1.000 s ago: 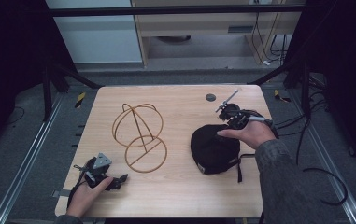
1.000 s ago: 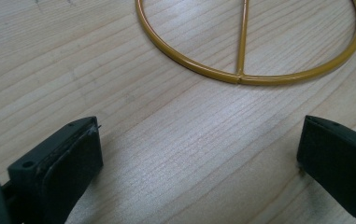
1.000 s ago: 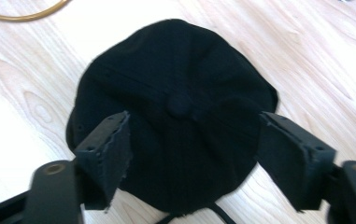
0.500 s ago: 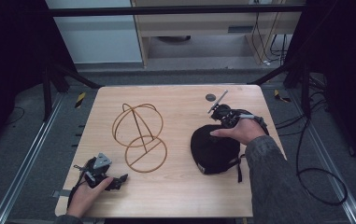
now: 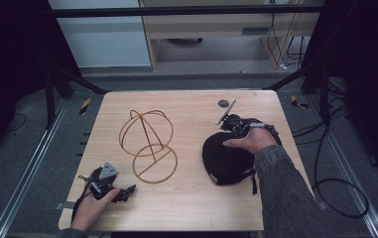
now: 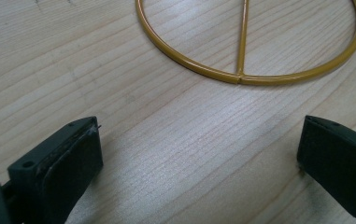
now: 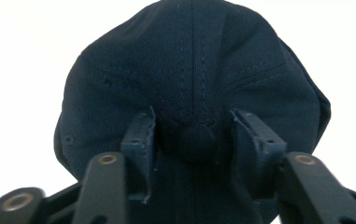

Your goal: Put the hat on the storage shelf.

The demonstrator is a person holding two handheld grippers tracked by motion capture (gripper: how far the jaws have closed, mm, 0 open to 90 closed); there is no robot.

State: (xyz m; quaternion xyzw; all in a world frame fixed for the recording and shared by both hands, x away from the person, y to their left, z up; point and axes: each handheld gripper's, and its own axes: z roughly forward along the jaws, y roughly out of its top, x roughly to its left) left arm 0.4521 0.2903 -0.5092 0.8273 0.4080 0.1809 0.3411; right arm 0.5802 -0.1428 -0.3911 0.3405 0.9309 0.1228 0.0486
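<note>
The dark cap lies on the right half of the table, nearer the person's edge than the far one, with bare wood between it and the right edge. In the right gripper view the cap sits crown-up and the right gripper has its 2 jaws part-open on either side of the button at the top (they press into the cloth, but whether they pinch it tight is hard to tell). From above, the right gripper is at the cap's far rim, mostly covered by the hand. Left of the cap, and apart from it, stands the wire stand, its ring base flat on the wood. The left gripper rests near the front-left corner, jaws wide apart and empty, facing the ring, which is cut off at the top.
</note>
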